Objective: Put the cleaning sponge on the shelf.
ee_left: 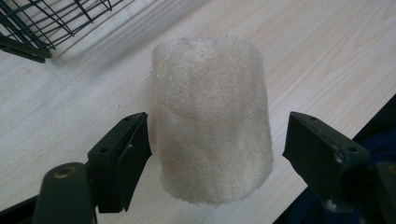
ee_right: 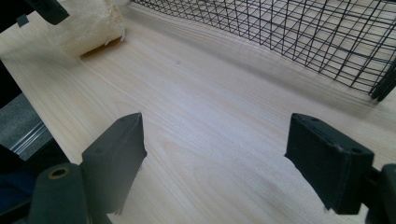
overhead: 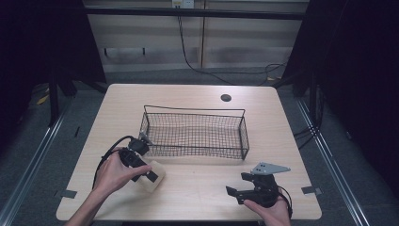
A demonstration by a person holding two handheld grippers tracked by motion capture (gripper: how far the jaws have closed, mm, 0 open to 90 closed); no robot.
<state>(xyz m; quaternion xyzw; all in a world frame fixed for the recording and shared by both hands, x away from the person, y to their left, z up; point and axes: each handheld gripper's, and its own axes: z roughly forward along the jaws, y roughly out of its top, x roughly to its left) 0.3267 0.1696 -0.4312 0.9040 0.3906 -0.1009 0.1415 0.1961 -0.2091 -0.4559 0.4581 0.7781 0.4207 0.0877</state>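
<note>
Pale wooden table (overhead: 197, 181): at seven o'clock, the left gripper (ee_left: 215, 140) straddles the loofah roll (ee_left: 212, 126), jaws spread, ready to clamp. Right gripper (overhead: 244, 188) idles agape at five o'clock, below the wire basket (overhead: 195, 134).

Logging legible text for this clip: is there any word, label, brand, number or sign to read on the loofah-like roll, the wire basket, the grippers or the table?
None can be read. The pale roll, the wire basket, the left gripper, the right gripper and the table bear no visible lettering.
</note>
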